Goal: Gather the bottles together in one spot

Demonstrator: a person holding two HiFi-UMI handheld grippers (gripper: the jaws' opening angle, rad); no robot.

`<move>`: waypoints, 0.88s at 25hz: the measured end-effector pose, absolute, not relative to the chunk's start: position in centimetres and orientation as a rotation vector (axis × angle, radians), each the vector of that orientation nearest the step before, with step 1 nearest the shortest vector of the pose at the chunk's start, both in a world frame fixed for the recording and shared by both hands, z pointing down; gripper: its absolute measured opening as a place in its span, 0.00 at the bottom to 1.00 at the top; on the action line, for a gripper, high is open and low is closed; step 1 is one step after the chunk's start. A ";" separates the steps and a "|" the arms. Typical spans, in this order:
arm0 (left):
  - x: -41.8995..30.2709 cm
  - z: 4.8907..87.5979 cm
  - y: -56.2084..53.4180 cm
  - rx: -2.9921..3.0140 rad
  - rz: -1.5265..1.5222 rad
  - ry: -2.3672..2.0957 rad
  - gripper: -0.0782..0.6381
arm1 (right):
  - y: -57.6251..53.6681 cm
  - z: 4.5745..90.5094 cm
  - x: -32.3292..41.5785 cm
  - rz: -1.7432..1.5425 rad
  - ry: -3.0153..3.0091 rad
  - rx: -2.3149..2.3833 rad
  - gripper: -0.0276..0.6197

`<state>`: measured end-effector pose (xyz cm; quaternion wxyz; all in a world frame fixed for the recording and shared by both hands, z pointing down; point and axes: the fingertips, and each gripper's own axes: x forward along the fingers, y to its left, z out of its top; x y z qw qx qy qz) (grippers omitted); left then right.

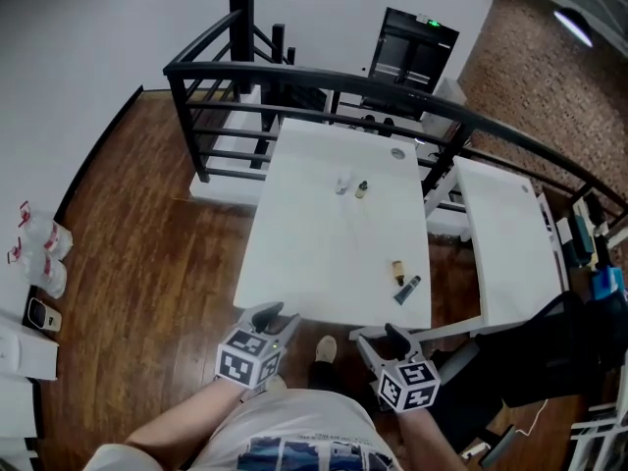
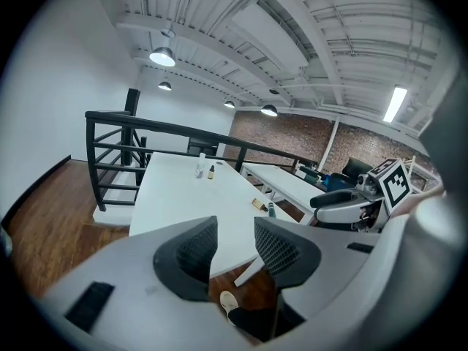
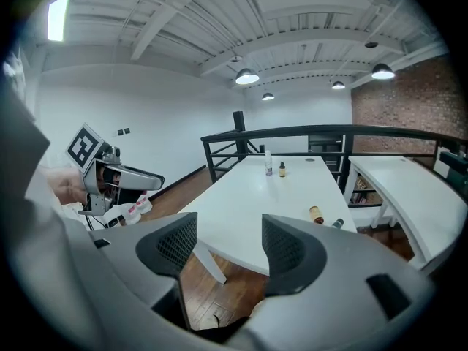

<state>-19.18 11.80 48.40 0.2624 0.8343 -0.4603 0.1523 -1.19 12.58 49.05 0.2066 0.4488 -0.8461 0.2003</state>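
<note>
— Bottles [image 1: 341,183]: where?
— White worktop [image 1: 314,238]; left tongs [image 1: 275,318] and right tongs [image 1: 383,338] spread, empty, at its near edge; far pair [image 1: 361,188] by the far edge, near pair [image 1: 398,268] by the near right corner.
— Advice?
— Probably grip each mid-body, carrying the far pair nearer.

I count four bottles on the tabletop [image 1: 324,253]; two are side by side toward its far end, the far-left bottle [image 1: 341,183] just beside the far-right bottle [image 1: 361,188]; two more sit near the front right corner, the near bottle [image 1: 398,269] just behind the corner bottle [image 1: 407,288]; the two pairs are well apart. A railing [image 1: 294,75] runs behind the tabletop; a second table [image 1: 505,234] is to its right. My left claw [image 1: 277,318] and right claw [image 1: 381,340] are off the near edge, above the floor [image 1: 147,263].
</note>
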 end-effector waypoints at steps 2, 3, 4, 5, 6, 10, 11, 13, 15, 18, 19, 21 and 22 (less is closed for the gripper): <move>-19.0 48.3 12.1 2.264 0.405 -1.238 0.30 | 12.9 49.0 -0.6 0.555 -2.344 1.268 0.50; -18.9 48.2 12.2 2.269 0.407 -1.237 0.30 | 12.9 49.1 -0.2 0.557 -2.337 1.278 0.50; -19.0 48.2 12.2 2.272 0.414 -1.241 0.30 | 12.9 49.3 0.0 0.560 -2.330 1.288 0.50; -19.2 48.3 12.1 2.272 0.420 -1.248 0.30 | 12.6 49.7 0.3 0.565 -2.323 1.295 0.50; -19.4 48.5 11.9 2.268 0.425 -1.257 0.30 | 12.3 50.2 0.6 0.571 -2.313 1.303 0.50; -18.6 49.7 10.1 2.234 0.427 -1.273 0.30 | 10.2 52.4 3.7 0.598 -2.245 1.340 0.50; -18.4 49.8 9.5 2.226 0.428 -1.278 0.30 | 9.6 52.8 4.5 0.606 -2.232 1.343 0.50; -17.9 49.9 8.2 2.210 0.430 -1.293 0.30 | 8.0 53.6 5.7 0.602 -2.217 1.335 0.50; -17.3 49.9 6.7 2.198 0.431 -1.305 0.30 | 6.0 54.3 6.7 0.575 -2.207 1.317 0.50; -16.2 49.8 4.4 2.196 0.446 -1.308 0.30 | 2.9 55.9 8.2 0.543 -2.176 1.288 0.50; -15.8 49.9 3.7 2.195 0.452 -1.308 0.30 | 1.9 56.7 8.7 0.535 -2.159 1.276 0.50; -14.8 50.2 2.3 2.184 0.465 -1.306 0.30 | 0.0 58.4 9.8 0.515 -2.121 1.243 0.49; -14.2 50.4 1.6 2.177 0.472 -1.306 0.30 | -0.9 59.2 10.3 0.504 -2.105 1.224 0.47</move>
